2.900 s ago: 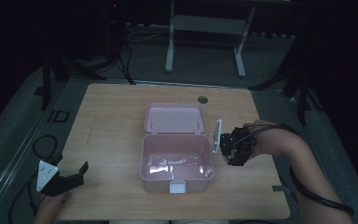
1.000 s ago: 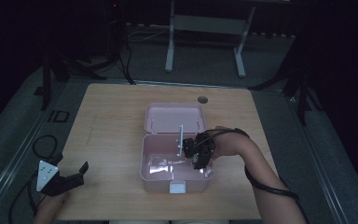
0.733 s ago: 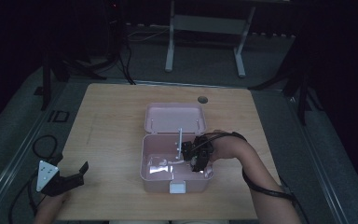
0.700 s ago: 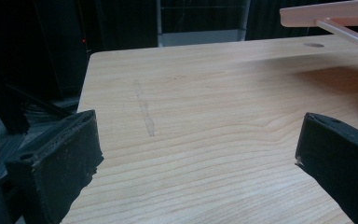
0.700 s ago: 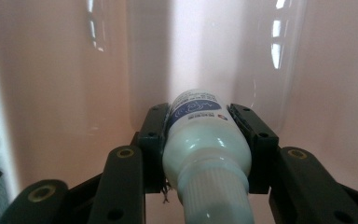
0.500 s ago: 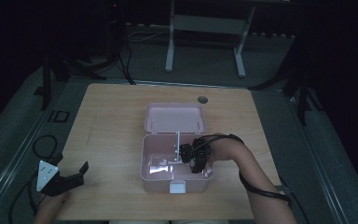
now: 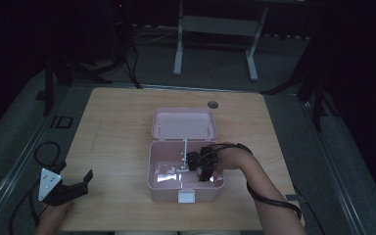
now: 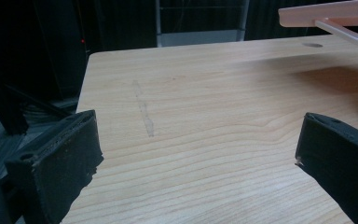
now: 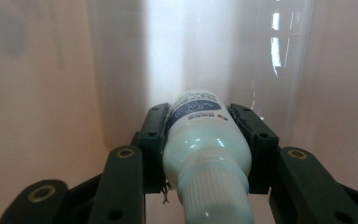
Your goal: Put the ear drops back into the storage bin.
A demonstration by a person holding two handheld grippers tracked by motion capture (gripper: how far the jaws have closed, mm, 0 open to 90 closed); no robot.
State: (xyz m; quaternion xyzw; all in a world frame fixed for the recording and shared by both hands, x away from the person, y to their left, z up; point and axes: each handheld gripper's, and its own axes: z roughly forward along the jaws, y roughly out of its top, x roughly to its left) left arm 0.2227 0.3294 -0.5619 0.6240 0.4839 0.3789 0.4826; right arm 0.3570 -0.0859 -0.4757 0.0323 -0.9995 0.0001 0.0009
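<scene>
The right tool (image 7: pixel 201 167) is reaching down inside the lower half of the open pink box (image 7: pixel 164 188), toward the box's right side. Its two black jaws are closing on both sides of a small white bottle (image 9: pixel 205 154), gripping it firmly around the body. In the right gripper view, the bottle is lying lengthwise between the jaws, with its ribbed white cap nearest the camera and its blue-labelled end pointing toward the pink inner wall of the box. The label text is too small to read. In the high view, the person's right forearm (image 7: pixel 254 178) is extending from the lower right edge of the counter (image 7: pixel 117 127) into the box.

The box is sitting near the centre of the wooden counter, with its hinged lid (image 7: pixel 183 123) lying open and flat behind the base. A white latch (image 7: pixel 186 197) is showing on the front wall. Pale items are lying on the box floor at the left, too indistinct to identify.

The left tool (image 7: pixel 71 188) is resting at the near left corner of the counter, well apart from the box. Its jaws are standing wide apart and holding nothing; the left gripper view is showing bare wood grain between them, with a faint pale streak (image 8: pixel 144 114) on the surface and the box's pink edge at upper right.

A round cable hole (image 7: pixel 212 104) is sitting in the counter behind the lid.
</scene>
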